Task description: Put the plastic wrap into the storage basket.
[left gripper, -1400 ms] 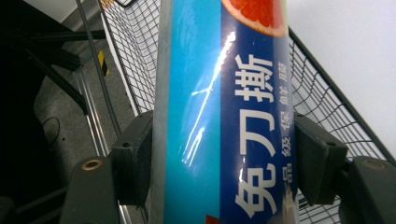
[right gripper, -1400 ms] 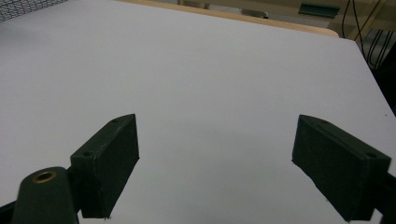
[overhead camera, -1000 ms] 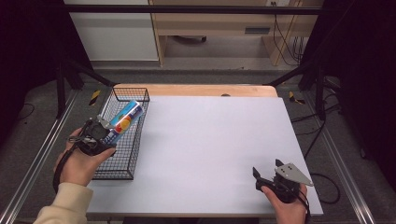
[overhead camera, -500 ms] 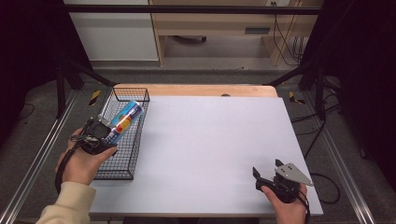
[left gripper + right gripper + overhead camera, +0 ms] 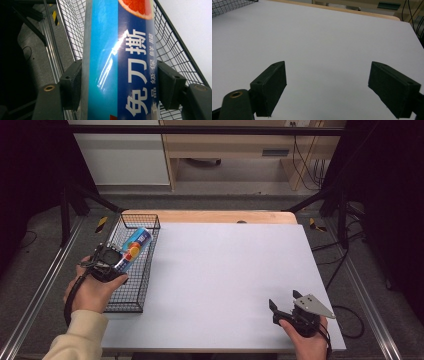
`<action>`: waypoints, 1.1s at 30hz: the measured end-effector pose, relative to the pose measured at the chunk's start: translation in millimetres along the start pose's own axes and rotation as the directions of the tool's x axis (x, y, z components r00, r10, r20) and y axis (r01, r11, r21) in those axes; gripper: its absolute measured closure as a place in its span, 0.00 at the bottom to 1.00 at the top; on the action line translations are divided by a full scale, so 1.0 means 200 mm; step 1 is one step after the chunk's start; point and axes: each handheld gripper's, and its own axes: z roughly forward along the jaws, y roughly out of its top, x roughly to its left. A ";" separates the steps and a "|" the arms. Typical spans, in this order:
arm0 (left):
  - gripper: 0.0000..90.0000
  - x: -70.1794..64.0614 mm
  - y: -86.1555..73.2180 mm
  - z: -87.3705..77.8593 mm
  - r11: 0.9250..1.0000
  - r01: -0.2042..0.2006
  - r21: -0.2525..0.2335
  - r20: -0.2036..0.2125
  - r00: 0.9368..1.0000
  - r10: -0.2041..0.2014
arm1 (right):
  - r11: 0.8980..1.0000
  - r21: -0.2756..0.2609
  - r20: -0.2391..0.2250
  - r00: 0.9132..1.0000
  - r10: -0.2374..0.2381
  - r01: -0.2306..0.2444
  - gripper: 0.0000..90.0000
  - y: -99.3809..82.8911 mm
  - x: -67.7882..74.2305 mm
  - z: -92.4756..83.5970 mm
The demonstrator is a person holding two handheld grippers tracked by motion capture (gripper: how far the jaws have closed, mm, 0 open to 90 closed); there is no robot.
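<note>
Left gripper (image 5: pixel 111 262), held in the person's left hand (image 5: pixel 90 290), above the black wire basket (image 5: pixel 131 296) at the left edge of the white worktop (image 5: pixel 225 280). Its fingers (image 5: pixel 71 87) clamp a long blue cling-film box (image 5: pixel 120 62), one pad on each long side; the box runs lengthwise away from the fingers, its far end, printed with a grapefruit slice, over the basket's inside. Basket mesh lies beyond and to either side of the fingers. Right gripper (image 5: pixel 280 310), in the right hand (image 5: pixel 310 345) at the worktop's near right corner: fingers (image 5: pixel 270 85) spread wide, bare worktop between and ahead of them, well apart from box and basket.
</note>
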 end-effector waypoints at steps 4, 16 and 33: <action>0.36 0.00 0.01 0.01 1.000 0.006 0.013 -0.004 1.000 -0.006 | 1.000 -0.002 0.001 1.000 -0.005 0.005 0.17 0.00 0.00 0.00; 0.36 0.03 -0.01 0.06 0.998 0.021 0.061 0.003 1.000 -0.021 | 1.000 0.002 -0.001 1.000 0.000 0.000 0.17 0.00 0.00 0.00; 0.36 0.02 0.01 0.13 0.994 0.029 0.106 0.006 1.000 -0.030 | 1.000 0.002 -0.004 1.000 -0.003 0.003 0.17 0.00 0.00 0.00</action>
